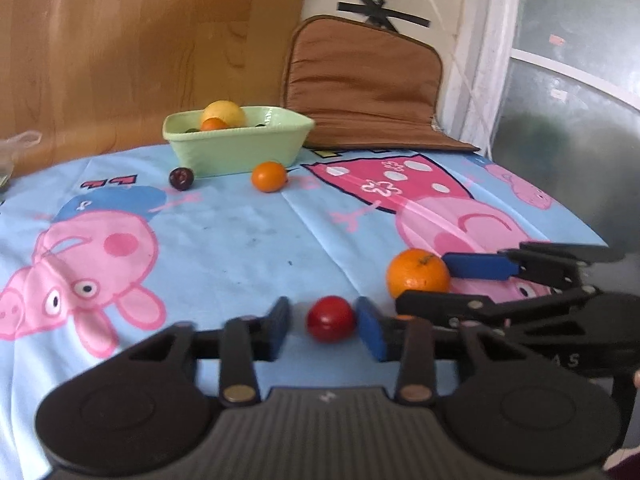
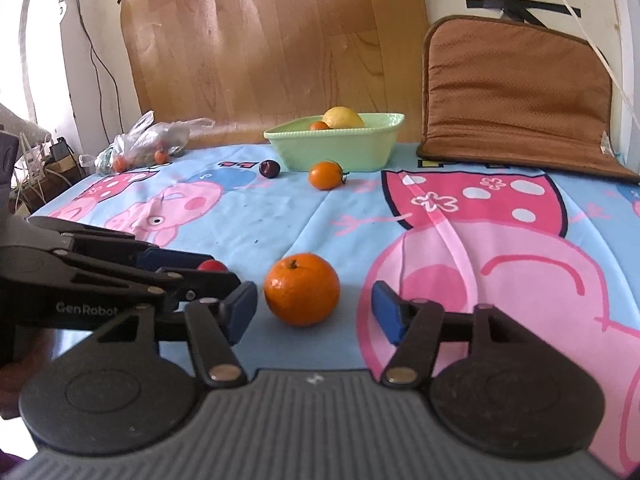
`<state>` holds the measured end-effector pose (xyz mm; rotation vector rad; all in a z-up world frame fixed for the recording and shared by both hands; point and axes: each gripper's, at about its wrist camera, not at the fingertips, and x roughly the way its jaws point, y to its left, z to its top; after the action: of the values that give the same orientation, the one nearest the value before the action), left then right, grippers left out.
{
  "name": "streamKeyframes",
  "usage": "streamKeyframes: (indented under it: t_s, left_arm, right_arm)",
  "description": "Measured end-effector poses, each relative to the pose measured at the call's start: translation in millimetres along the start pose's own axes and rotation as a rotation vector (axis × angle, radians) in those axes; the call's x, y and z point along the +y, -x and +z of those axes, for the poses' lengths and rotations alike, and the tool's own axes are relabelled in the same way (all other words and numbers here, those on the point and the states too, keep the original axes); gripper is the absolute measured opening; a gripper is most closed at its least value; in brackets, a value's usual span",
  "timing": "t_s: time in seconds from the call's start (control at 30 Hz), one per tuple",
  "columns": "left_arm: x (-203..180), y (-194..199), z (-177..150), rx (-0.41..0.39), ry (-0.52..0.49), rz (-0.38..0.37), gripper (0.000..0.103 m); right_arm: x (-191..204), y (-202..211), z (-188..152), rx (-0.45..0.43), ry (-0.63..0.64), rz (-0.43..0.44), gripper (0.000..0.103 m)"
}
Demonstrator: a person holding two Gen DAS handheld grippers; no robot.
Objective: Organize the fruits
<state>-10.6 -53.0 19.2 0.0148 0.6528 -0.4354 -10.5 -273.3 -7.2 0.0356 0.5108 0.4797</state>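
A small red fruit (image 1: 331,319) lies on the cartoon tablecloth between the blue pads of my left gripper (image 1: 326,330), which is open; a gap shows at the left pad. An orange (image 2: 302,289) sits between the pads of my right gripper (image 2: 315,312), also open, with space on both sides. Each gripper shows in the other's view: the right gripper (image 1: 424,284) around the orange (image 1: 418,274), the left gripper (image 2: 222,270) around the red fruit (image 2: 212,267). Far back stands a green bowl (image 1: 240,148) (image 2: 340,152) with a yellow fruit (image 2: 343,117) inside.
A small orange fruit (image 1: 269,176) (image 2: 326,175) and a dark plum (image 1: 181,178) (image 2: 269,168) lie in front of the bowl. A brown cushion (image 2: 516,92) leans at the back right. A plastic bag (image 2: 148,140) of fruit sits back left. The table edge (image 1: 580,220) curves off right.
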Motion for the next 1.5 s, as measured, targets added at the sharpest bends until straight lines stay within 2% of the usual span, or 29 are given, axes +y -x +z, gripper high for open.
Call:
streamKeyframes:
  t_s: [0.07,0.1,0.13,0.17,0.2,0.27,0.4,0.5,0.67,0.8,0.97,1.13,1.4,1.5]
  left_arm:
    - [4,2,1,0.0,0.021,0.004,0.047]
    - [5,4,0,0.0,0.026,-0.004,0.045]
    - [5,4,0,0.002,0.028,-0.014,0.04]
    - [5,4,-1,0.01,0.026,-0.036,0.029]
    - [5,3,-1,0.017,0.023,-0.06,0.027]
    - [1,1,1,0.022,0.0,-0.058,0.027]
    - [10,-7,25,0.028,0.022,-0.095,0.027]
    - [23,-16,58,-0.037,0.02,-0.056,0.027]
    - [57,-51,123,-0.131,0.052,0.065,0.027]
    - [83,-86,153,-0.134,0.085,0.166,0.027]
    - [98,-117,157,-0.107,0.102,0.229,0.027]
    - [92,-135,152,-0.089,0.091,0.25,0.027]
    - [89,-150,156,-0.078,0.092,0.306,0.028]
    - [88,-150,156,-0.077,0.088,0.33,0.03]
  right_arm:
    - [0,1,0,-0.003,0.007,0.003,0.059]
    - [1,2,0,-0.004,0.013,0.004,0.054]
    - [1,1,0,-0.001,0.022,0.013,0.044]
    - [1,1,0,0.003,0.027,0.035,0.044]
    - [2,1,0,0.004,0.036,0.036,0.043]
    - [1,-1,3,0.006,0.04,0.043,0.043]
    - [-16,-13,26,0.002,-0.053,0.108,0.043]
    - [-26,-30,55,-0.065,-0.071,0.104,0.043]
    - [-41,-73,105,-0.174,-0.1,0.075,0.043]
    - [-45,-111,127,-0.215,-0.101,0.009,0.043]
    - [-48,-140,125,-0.194,-0.133,-0.02,0.043]
    - [-36,-145,121,-0.185,-0.007,-0.062,0.043]
    - [-47,-154,129,-0.159,-0.037,-0.077,0.044]
    - [-49,-152,128,-0.172,-0.044,-0.085,0.05]
